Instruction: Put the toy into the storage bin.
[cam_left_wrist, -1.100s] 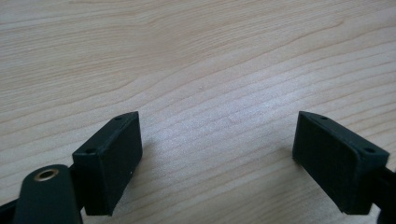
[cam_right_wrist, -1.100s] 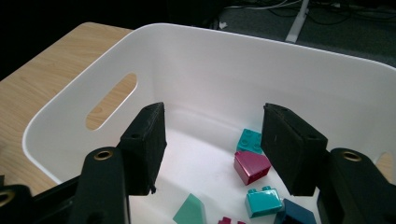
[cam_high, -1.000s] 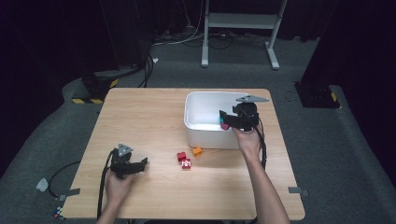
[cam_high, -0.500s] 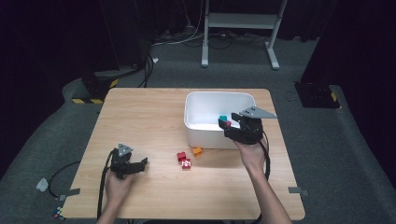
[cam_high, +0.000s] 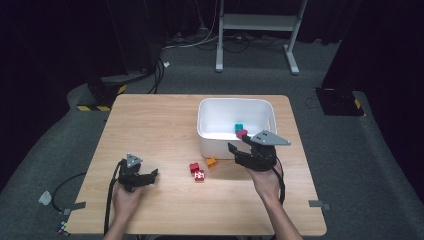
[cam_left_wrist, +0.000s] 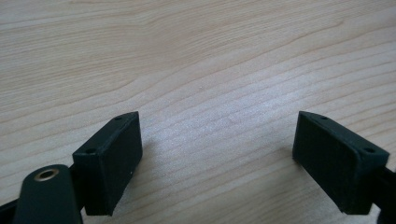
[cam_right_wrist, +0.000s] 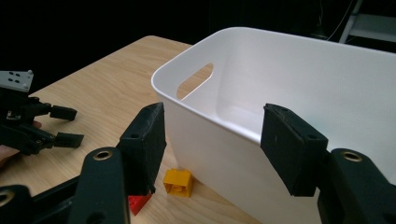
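Observation:
My right gripper (cam_high: 234, 154) hovers at the near wall of the white bin (cam_high: 210, 107), jaws pointing left. In the right gripper view it (cam_right_wrist: 217, 140) is open with nothing between the pads; its jaws have just opened a little further. The bin's corner (cam_right_wrist: 187, 121) stands beyond them. A teal block (cam_high: 239, 127) and a dark red block (cam_high: 242, 134) lie inside the bin. An orange brick (cam_high: 211, 161) (cam_right_wrist: 177, 182) sits on the table by the bin's near wall, with two red bricks (cam_high: 194, 168) (cam_right_wrist: 138, 201) just left of it. My left gripper (cam_high: 150, 176) (cam_left_wrist: 217, 154) rests open on bare wood at the near left.
The wooden table (cam_high: 150, 125) stands on grey carpet with dark curtains behind. A white metal stand (cam_high: 255, 22) and cables (cam_high: 155, 70) lie beyond the far edge. My left gripper (cam_right_wrist: 60, 126) is seen at the left of the right gripper view.
My right gripper has drawn back from over the bin's right side toward the person, to the bin's near wall. The left gripper has stayed put.

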